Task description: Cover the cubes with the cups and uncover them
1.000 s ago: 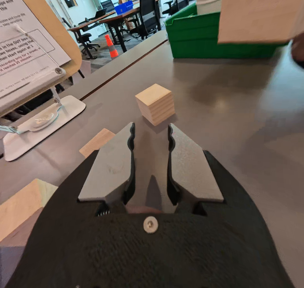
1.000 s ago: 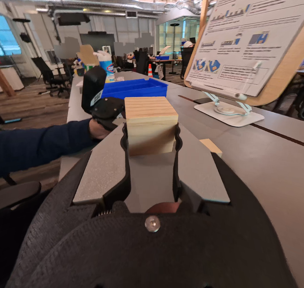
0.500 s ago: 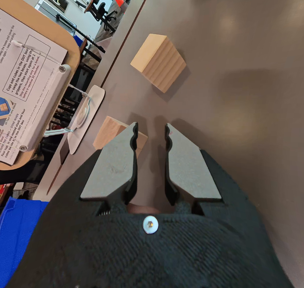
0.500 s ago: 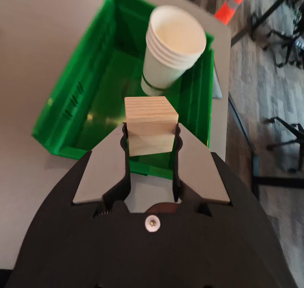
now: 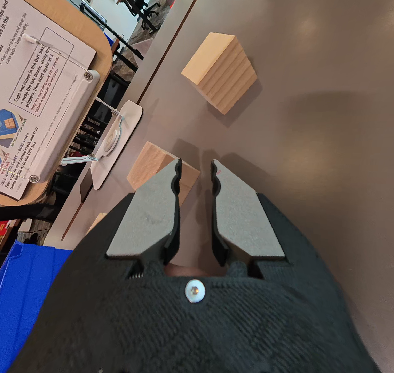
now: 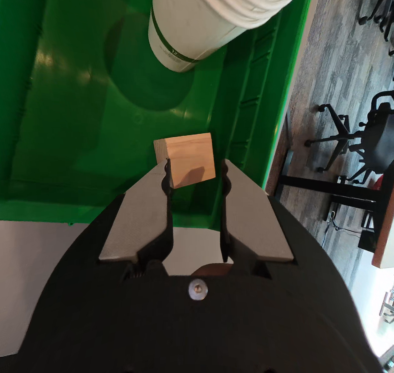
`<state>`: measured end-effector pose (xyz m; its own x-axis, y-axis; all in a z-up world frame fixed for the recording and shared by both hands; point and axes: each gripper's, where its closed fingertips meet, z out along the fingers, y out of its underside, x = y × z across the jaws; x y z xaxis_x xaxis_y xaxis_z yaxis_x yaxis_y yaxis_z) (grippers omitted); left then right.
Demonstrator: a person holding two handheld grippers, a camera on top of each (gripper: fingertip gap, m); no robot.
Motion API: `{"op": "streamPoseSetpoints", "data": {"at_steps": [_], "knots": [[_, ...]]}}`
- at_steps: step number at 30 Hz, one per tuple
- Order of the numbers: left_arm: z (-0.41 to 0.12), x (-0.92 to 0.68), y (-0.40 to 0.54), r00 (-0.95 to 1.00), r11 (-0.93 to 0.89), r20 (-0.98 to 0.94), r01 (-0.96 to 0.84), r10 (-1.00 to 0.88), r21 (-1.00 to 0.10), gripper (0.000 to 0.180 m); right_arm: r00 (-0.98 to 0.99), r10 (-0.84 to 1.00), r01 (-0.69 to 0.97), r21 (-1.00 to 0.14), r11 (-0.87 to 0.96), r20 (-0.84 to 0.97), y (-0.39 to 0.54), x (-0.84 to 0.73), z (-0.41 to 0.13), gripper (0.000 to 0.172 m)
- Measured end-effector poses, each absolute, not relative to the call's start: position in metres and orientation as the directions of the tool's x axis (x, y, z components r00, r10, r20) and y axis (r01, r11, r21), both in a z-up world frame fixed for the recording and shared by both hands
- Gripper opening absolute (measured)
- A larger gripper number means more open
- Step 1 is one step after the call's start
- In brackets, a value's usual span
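Cubes lie on both sides of the scene. Inside the green bin (image 6: pixel 64 111), one wooden cube (image 6: pixel 187 160) sits just beyond the right gripper (image 6: pixel 195 170), whose fingers stand apart; a sliver of green shows between the cube and the right-hand finger, so nothing is clamped. A stack of white cups (image 6: pixel 204 21) stands farther in the bin. The left gripper (image 5: pixel 196 170) hovers over the grey table (image 5: pixel 319 128), jaws parted and bare; a second cube (image 5: pixel 149 166) lies partly behind its left-hand finger, a third cube (image 5: pixel 219 72) well ahead.

The cubes (image 5: pixel 219 72) are pale, raw-looking wood with visible grain. The bin (image 6: pixel 64 106) is glossy green plastic; the stacked cups (image 6: pixel 191 21) look like matt white paper. The grey surface (image 5: pixel 319 128) has a soft sheen.
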<state>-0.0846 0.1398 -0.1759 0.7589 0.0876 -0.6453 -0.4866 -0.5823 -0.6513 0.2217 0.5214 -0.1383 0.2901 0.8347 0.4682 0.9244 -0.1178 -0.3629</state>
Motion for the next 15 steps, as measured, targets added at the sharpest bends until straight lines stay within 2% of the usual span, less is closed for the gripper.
{"op": "streamPoseSetpoints", "data": {"at_steps": [3,5,8,9,11,12,15], "knots": [[-0.177,-0.086,0.139,0.759,-0.592,-0.645,-0.479,0.092,-0.648,0.025,0.298,0.804,0.907,-0.415,-0.072,0.514,0.520,0.215,-0.118,0.044],[-0.177,-0.088,0.139,0.759,-0.597,-0.643,-0.472,0.099,-0.649,0.025,0.304,0.811,0.853,-0.522,0.002,0.500,0.501,0.193,-0.096,0.039],[-0.177,-0.092,0.138,0.766,-0.604,-0.631,-0.449,0.119,-0.659,0.025,0.233,0.892,0.714,-0.691,0.113,0.387,0.437,0.147,-0.067,0.040],[-0.176,-0.092,0.138,0.773,-0.601,-0.622,-0.442,0.121,-0.666,0.025,0.174,0.927,0.666,-0.733,0.138,0.333,0.408,0.131,-0.062,0.045],[-0.174,-0.088,0.139,0.810,-0.577,-0.576,-0.419,0.112,-0.701,0.029,-0.011,0.981,0.603,-0.781,0.161,0.195,0.341,0.102,-0.063,0.071],[-0.171,-0.085,0.139,0.838,-0.553,-0.534,-0.394,0.111,-0.734,0.031,-0.120,0.987,0.598,-0.786,0.160,0.109,0.307,0.091,-0.070,0.077],[-0.164,-0.085,0.137,0.912,-0.499,-0.390,-0.281,0.125,-0.819,0.041,-0.320,0.947,0.610,-0.769,0.191,-0.019,0.242,0.060,-0.102,0.082]]}}
